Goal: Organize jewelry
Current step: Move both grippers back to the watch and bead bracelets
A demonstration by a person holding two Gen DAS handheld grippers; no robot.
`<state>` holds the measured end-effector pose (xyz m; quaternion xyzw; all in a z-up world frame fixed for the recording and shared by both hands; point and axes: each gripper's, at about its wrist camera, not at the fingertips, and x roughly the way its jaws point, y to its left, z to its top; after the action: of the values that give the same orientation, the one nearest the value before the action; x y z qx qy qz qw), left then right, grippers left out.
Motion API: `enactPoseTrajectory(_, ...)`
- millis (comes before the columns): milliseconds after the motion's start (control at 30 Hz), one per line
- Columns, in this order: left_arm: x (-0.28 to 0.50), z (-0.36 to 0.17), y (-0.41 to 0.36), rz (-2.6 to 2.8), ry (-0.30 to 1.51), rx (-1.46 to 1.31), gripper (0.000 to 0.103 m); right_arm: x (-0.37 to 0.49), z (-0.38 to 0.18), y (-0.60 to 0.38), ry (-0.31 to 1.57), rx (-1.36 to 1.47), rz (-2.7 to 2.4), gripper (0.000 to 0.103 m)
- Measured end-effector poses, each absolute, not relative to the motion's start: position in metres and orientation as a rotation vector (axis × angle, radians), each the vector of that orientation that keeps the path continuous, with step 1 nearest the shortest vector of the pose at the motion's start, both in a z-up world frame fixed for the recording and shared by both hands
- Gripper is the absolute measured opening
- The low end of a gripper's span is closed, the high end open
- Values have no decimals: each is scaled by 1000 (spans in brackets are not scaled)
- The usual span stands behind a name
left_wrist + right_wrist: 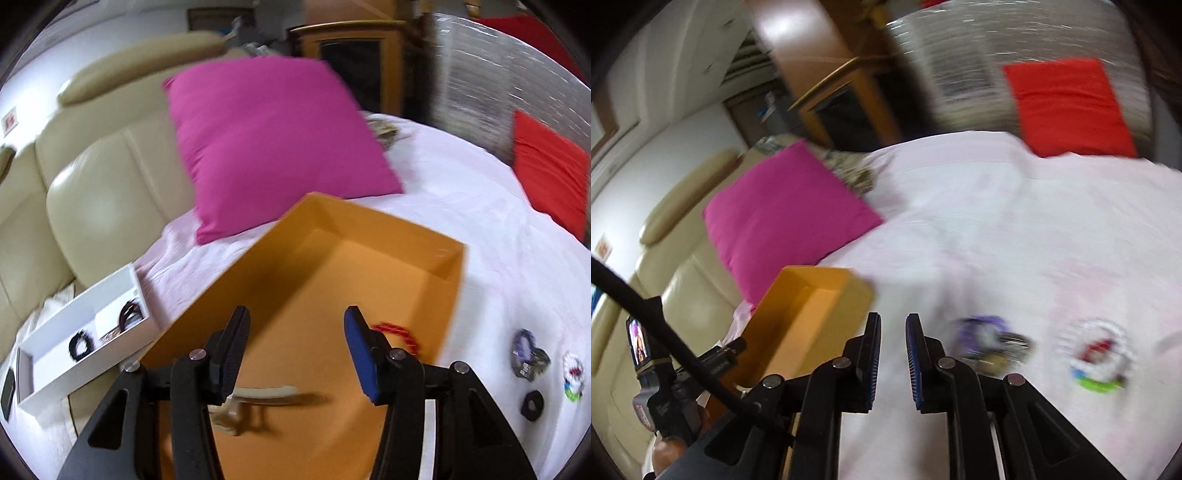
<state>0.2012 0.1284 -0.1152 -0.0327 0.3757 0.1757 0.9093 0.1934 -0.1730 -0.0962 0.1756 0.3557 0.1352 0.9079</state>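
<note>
Judging by looks, the purple beaded bracelet (982, 332) on the bed's white sheet (997, 229), right of the open orange cardboard box (812, 306), seems light, limp and best pinched across its band, while the right hand-held gripper (893, 354) hovers beside it, jaws narrowly parted and empty.

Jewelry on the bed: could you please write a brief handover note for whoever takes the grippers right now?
Left gripper: open, empty, above the orange box.
Right gripper: jaws a narrow gap apart, empty, over the sheet.
Done: red bracelet and cream clip lie in the orange box; dark pieces sit in the white tray.
Left: purple piece, white-red-green piece and black ring, loose on the sheet.
</note>
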Motion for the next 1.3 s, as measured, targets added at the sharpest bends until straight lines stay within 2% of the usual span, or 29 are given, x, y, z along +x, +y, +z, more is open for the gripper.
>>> enactPoseTrajectory(200,200,-110,75,264,726,36,55,171,-121,-243,782,483,220,17)
enactPoseTrajectory(233,201,-111,65,241,721,57,56,168,-125,-253,783,496,207,23)
enactPoseTrajectory(333,206,-116,41,175,730,103,56,161,-134,-276,777,567,170,54)
enactPoseTrajectory(800,250,-160,-8,-73,959,-5,55,160,-149,-316,864,672,99,54)
enactPoseTrajectory(867,261,-169,-13,-85,993,-26,49,158,-149,-321,860,680,87,54)
enactPoseTrajectory(933,269,-177,-17,-103,1017,-46,37,156,-149,-329,855,694,71,54)
enactPoseTrajectory(1100,284,-188,-27,-151,1045,-88,33,161,-152,-340,856,733,68,54)
enactPoseTrajectory(1200,289,-191,-36,-137,1036,-70,33,172,-155,-340,856,736,88,48)
enactPoseTrajectory(1233,289,-190,-37,-140,1033,-79,28,178,-158,-340,863,758,115,46)
enactPoseTrajectory(1267,288,-190,-37,-147,1031,-84,24,183,-161,-339,868,776,136,39)
enactPoseTrajectory(1300,288,-189,-39,-162,1030,-78,15,187,-165,-338,879,791,154,36)
